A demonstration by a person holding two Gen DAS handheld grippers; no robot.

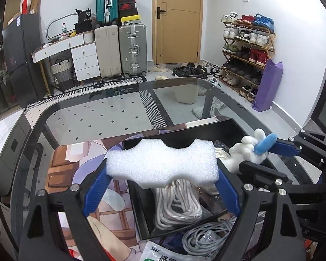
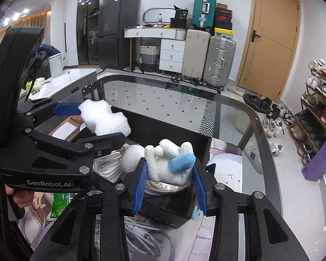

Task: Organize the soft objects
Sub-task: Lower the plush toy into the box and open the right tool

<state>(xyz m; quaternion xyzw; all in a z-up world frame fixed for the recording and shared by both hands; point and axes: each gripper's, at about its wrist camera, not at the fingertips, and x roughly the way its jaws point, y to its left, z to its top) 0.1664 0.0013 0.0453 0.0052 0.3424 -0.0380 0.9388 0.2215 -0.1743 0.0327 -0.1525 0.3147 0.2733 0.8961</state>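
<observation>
White foam block [image 1: 162, 163] is pinched in my left gripper [image 1: 162, 187] and the plush toy [image 2: 165, 163] in my right gripper [image 2: 168, 187], both above the black box [image 1: 184, 130]; I judge neither placed yet.

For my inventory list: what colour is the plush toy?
White plush toy with one blue part; the right wrist view shows it best.

A glass table with a picture mat on it

The glass table [image 1: 93, 117] fills the middle of both views and has a dark rim. A picture mat [image 1: 76, 167] lies on the near part. On the mat sit a black box [image 1: 141, 213], a pile of grey cable [image 1: 204, 237] at the bottom, and a green and white packet [image 1: 160, 253].
</observation>
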